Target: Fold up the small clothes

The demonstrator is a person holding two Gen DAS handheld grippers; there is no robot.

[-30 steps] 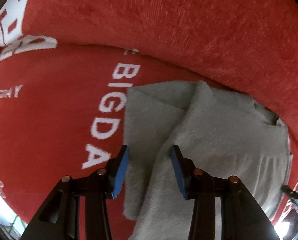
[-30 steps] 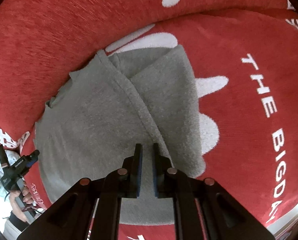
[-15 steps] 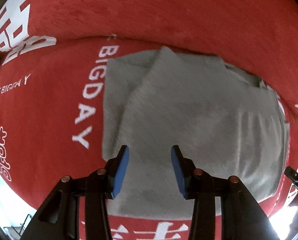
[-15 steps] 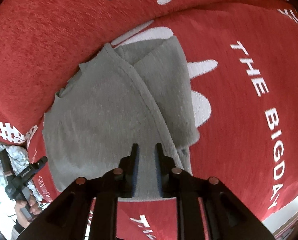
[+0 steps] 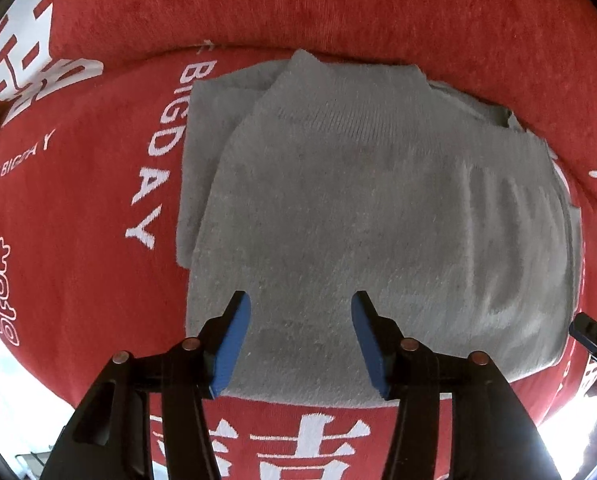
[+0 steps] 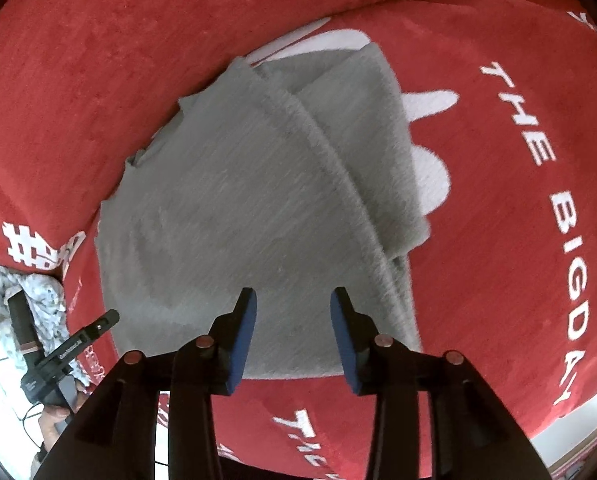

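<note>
A grey knitted garment (image 5: 358, 208) lies folded flat on a red sofa cover with white lettering; a lower layer sticks out along its left edge. It also shows in the right wrist view (image 6: 258, 216), with a folded seam running down its right side. My left gripper (image 5: 300, 308) is open and empty, held above the garment's near edge. My right gripper (image 6: 292, 304) is open and empty above the garment's near edge. The left gripper (image 6: 58, 352) shows from outside in the right wrist view.
The red cover (image 5: 78, 220) bears white text such as "THE BIGDAY" and rises into a backrest (image 5: 338, 4) behind the garment. A light patterned cloth (image 6: 38, 300) lies at the far left of the right wrist view.
My right gripper has opened and let go of the garment. Both grippers have pulled back and up, so the whole folded garment now shows lying flat.
</note>
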